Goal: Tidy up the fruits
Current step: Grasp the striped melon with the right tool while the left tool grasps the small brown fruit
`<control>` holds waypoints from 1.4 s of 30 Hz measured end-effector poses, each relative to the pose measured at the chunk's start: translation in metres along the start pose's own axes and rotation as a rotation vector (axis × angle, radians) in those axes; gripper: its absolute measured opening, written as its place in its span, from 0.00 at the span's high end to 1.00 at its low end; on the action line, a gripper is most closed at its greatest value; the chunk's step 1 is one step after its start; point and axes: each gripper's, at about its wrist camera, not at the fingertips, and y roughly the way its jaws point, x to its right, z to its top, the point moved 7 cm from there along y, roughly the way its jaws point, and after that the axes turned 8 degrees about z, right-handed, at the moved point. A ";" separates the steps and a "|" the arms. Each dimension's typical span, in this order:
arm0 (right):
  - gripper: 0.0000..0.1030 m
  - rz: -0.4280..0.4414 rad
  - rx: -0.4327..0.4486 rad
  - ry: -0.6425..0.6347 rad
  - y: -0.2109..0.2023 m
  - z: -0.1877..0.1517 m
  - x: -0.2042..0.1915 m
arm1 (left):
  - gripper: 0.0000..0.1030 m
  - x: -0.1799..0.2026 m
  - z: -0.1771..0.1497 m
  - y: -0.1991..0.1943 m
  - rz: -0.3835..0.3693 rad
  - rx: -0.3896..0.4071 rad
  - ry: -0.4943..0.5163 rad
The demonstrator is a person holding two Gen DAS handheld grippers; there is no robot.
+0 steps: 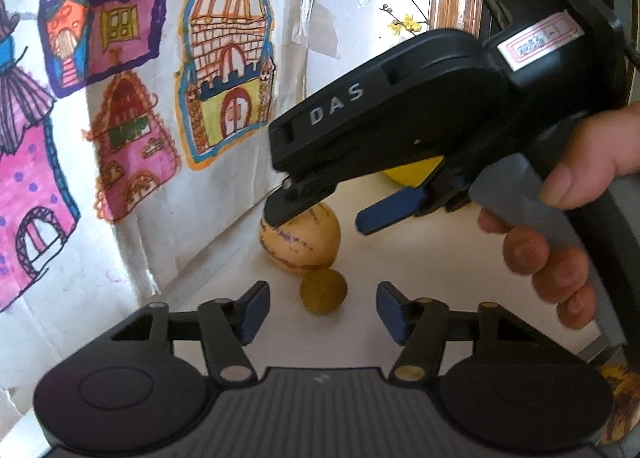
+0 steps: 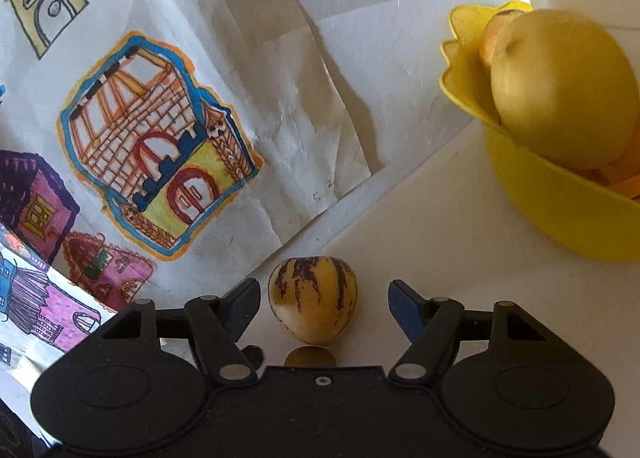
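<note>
While two fruits lie loose on table [image 2: 420, 258], task part done: bowl [image 2: 560, 210] holds big yellow fruit [image 2: 560, 86] plus others behind. Striped melon [image 2: 312, 304] by drawing sheet [image 2: 160, 118], small round fruit [image 1: 323, 290] touching its near side. Right gripper [image 2: 324, 312] wide, straddling melon, no contact. Left gripper [image 1: 323, 312] wide, empty, near small fruit. Left to do: both into bowl

The yellow bowl [image 2: 560, 218] looked like smooth, shiny plastic. Beside it, the white bench [image 2: 440, 258] was smooth and dull. The drawing paper [image 2: 300, 118] behind the bowl was creased and matt.
</note>
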 end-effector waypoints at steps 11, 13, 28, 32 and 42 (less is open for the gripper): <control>0.35 -0.007 -0.030 -0.012 0.015 -0.002 -0.002 | 0.59 0.000 0.000 0.017 -0.019 -0.035 -0.076; 0.37 -0.008 -0.033 -0.009 0.017 -0.004 -0.003 | 0.59 0.001 0.002 0.019 -0.025 -0.035 -0.088; 0.47 -0.020 -0.059 -0.051 0.039 -0.012 -0.016 | 0.71 -0.008 0.005 0.024 -0.030 -0.052 -0.138; 0.47 -0.016 -0.058 -0.036 0.041 -0.013 -0.017 | 0.72 -0.013 0.001 0.014 -0.033 -0.059 -0.143; 0.48 -0.001 -0.040 -0.017 0.025 -0.021 -0.012 | 0.72 -0.027 -0.001 -0.009 -0.048 -0.068 -0.147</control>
